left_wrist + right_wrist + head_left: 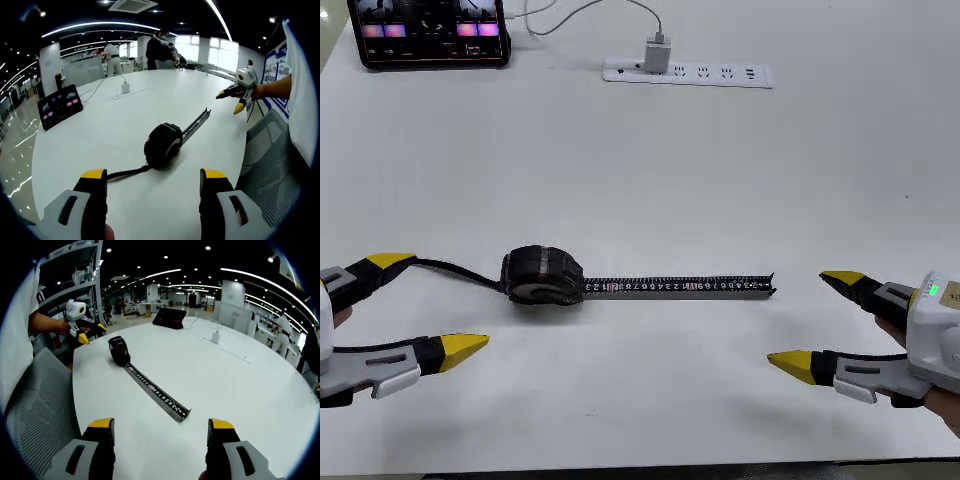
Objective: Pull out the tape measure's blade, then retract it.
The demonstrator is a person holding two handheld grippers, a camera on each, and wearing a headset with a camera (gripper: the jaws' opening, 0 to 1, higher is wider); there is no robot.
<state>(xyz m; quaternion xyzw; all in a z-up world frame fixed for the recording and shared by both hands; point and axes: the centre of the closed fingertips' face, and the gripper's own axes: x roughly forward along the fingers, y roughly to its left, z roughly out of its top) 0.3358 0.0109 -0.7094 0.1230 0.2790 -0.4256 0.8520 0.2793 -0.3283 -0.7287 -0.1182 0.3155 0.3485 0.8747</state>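
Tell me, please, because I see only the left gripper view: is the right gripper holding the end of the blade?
Observer: No. The right gripper is open, and the blade ends free on the table, ahead of the jaws and touching neither.
Operator: Does the printed scale face up?
Observer: Yes, the head view shows the numbers facing up.
Operator: What is the white thing beyond the tape?
Observer: A power strip with one charger plugged in.
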